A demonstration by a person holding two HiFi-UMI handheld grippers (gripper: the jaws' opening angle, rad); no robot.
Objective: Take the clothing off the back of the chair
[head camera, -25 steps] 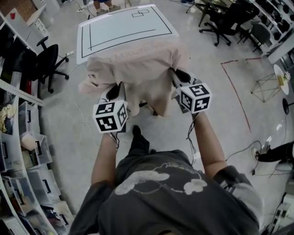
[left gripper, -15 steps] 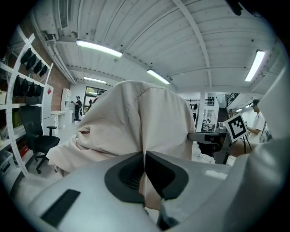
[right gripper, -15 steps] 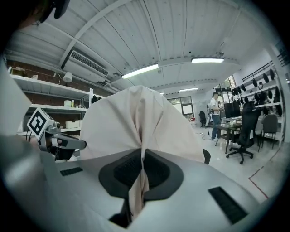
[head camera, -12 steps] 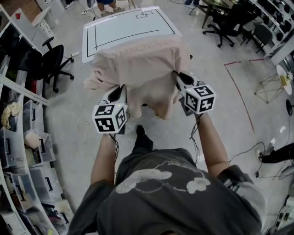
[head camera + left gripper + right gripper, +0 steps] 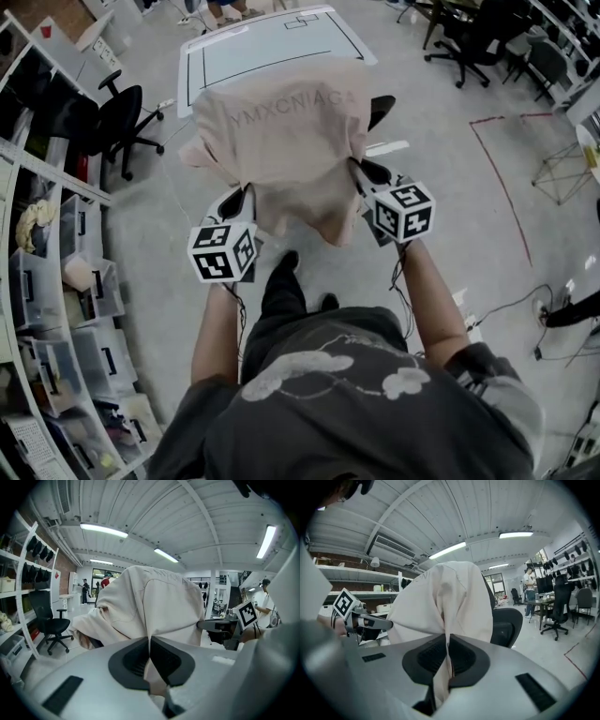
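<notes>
**Both hand-held grippers clamped on the draped garment**

The grey polished floor (image 5: 441, 206) fills the head view. A white rectangular bench marked with black lines (image 5: 272, 47) stands at its far end. In front of the bench, the pale pink cloth garment with printed lettering (image 5: 291, 141) hangs draped over the back of a black office chair (image 5: 508, 623). One dark edge of the chair shows at the cloth's right side.

The person holds the garment's near, lower edge at two places. The left hand-held gripper (image 5: 150, 641) has its jaws closed tight on a fold of the fabric at the left corner. The right hand-held gripper (image 5: 447, 644) is pinched on another fold at the right corner. The cloth sags between the two grips.
</notes>
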